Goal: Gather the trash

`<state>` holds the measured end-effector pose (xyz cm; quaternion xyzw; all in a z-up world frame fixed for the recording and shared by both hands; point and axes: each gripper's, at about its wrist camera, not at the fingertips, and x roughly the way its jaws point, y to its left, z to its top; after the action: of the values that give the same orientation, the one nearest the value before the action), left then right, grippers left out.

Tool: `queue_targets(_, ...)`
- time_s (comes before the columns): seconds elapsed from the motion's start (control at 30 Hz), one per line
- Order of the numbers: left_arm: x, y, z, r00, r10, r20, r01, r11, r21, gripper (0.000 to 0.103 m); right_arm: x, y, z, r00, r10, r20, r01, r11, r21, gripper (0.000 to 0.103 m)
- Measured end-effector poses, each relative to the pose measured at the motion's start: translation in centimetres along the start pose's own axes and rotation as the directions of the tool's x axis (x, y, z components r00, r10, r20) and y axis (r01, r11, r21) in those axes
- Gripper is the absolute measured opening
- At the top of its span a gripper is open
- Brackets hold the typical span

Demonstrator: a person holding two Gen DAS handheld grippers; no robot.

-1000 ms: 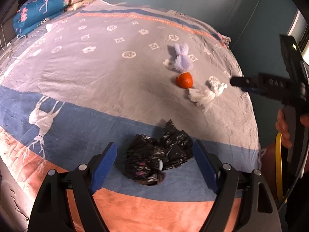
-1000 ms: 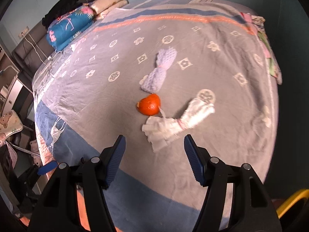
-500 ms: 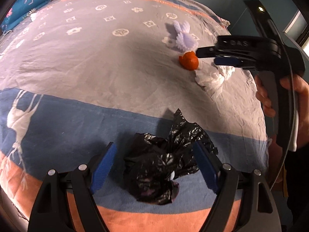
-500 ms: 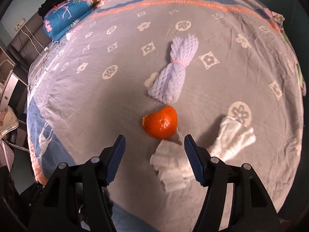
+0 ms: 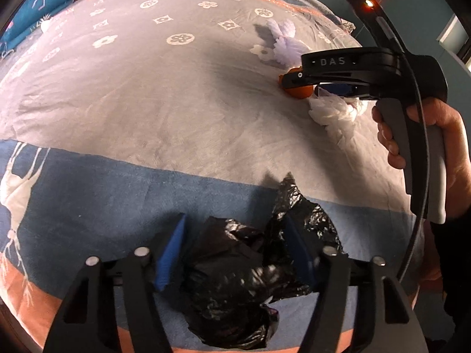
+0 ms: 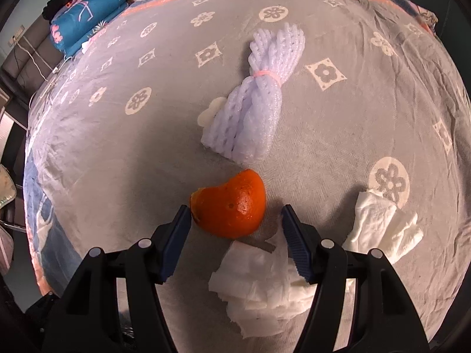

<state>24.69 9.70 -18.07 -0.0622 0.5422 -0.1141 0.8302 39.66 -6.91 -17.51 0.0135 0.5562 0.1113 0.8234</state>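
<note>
A crumpled black trash bag (image 5: 235, 267) lies on the blue stripe of the bed cover, between the blue pads of my left gripper (image 5: 235, 247). Its jaws are closing around the bag: the right pad is against the plastic, the left pad a sliver off it. An orange peel piece (image 6: 232, 209) sits between the tips of my right gripper (image 6: 235, 210), which is open. Its left tip touches the peel's edge and the right tip stands apart. Crumpled white tissue (image 6: 259, 282) lies under the right finger, with more tissue (image 6: 385, 226) to the right. A lilac foam fruit net (image 6: 259, 97) lies beyond the peel.
The patterned bed cover (image 6: 117, 147) fills both views, grey in the middle with blue and orange bands near the front edge. Folded blankets (image 6: 85, 20) are stacked at the far left corner. A person's hand (image 5: 424, 135) holds the right gripper's handle at the bed's right side.
Both grippers have sunk toward the bed. The left jaws have narrowed around the black bag. The right gripper moved forward from the tissue until its tips flank the orange peel.
</note>
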Motion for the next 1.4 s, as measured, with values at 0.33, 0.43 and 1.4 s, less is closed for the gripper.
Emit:
queue_targets(0.33,-0.2,-0.5,-0.7,0.999,0.049,0.017,-0.05,0.997,0.05,0.03,0.5,1.4,-0.6,0.996,-0.079,0.028,0.081,0.995,-0.056,0.035)
queue_targets(0.43,-0.3,-0.1,-0.5,0.999,0.049,0.014,-0.05,0.998,0.028,0.024,0.4,1.4,-0.6,0.996,-0.082,0.03,0.083,0.995,-0.053,0.026)
queue_targets(1.4,-7.9,0.2,-0.1,0.993,0.039,0.111,-0.028,0.994,-0.101,0.019,-14.1,0.8,-7.0,0.99,0.094,0.109,-0.084,0.993,-0.087,0.019)
